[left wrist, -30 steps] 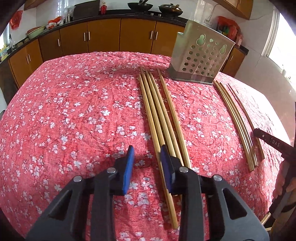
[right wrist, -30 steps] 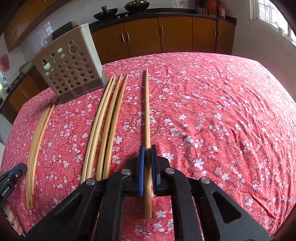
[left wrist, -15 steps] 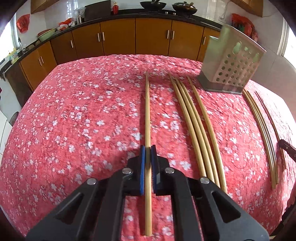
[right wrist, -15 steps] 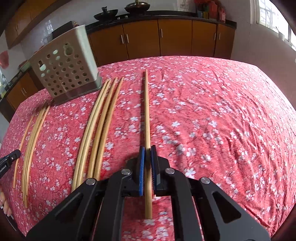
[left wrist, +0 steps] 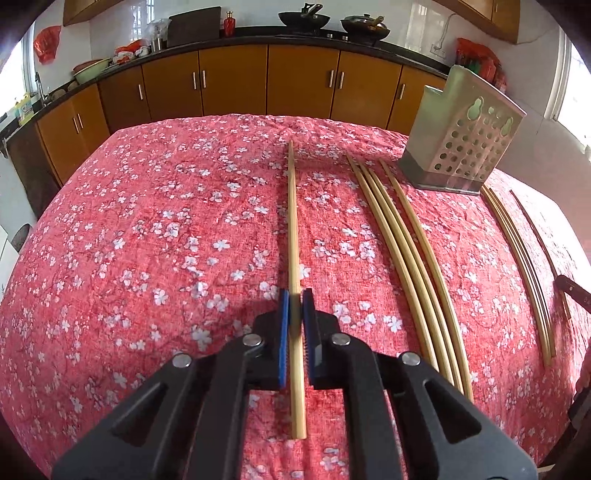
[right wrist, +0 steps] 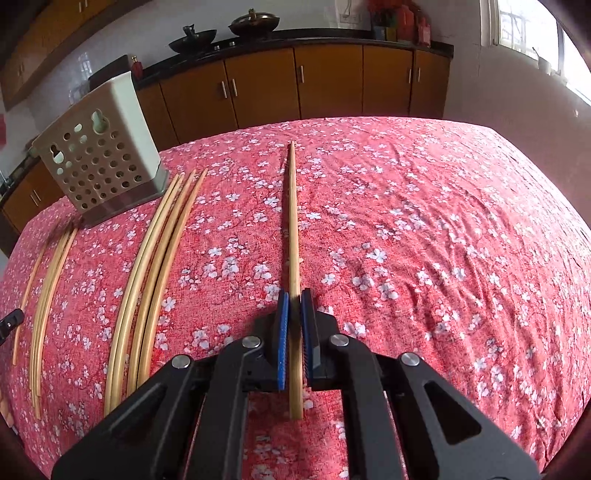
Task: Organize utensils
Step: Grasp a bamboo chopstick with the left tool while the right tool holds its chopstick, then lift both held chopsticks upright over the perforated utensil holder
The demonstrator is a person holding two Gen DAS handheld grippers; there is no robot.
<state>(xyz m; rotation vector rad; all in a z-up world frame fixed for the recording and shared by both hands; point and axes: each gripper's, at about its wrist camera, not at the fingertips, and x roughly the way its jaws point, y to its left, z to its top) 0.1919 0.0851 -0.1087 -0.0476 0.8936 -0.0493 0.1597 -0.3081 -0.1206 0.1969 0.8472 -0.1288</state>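
My left gripper [left wrist: 294, 295] is shut on a bamboo chopstick [left wrist: 293, 221] and holds it over the red floral tablecloth [left wrist: 147, 240]. My right gripper [right wrist: 294, 295] is shut on another bamboo chopstick [right wrist: 292, 214], held the same way. Three loose chopsticks [left wrist: 402, 251] lie side by side right of the left-held one; they also show in the right wrist view [right wrist: 155, 266]. A second bunch of chopsticks [left wrist: 517, 251] lies further right, seen too in the right wrist view [right wrist: 48, 288]. A perforated beige utensil holder [left wrist: 465, 136] stands behind them, also in the right wrist view [right wrist: 99, 158].
Brown kitchen cabinets [left wrist: 236, 85] with a dark counter run behind the table. Woks [left wrist: 306, 18] sit on the stove. The other gripper's tip shows at the right edge of the left wrist view [left wrist: 574, 295] and at the left edge of the right wrist view [right wrist: 9, 321].
My left gripper moved left from the bunch, closed on one chopstick and lifted it. My right gripper kept its chopstick and rose a little.
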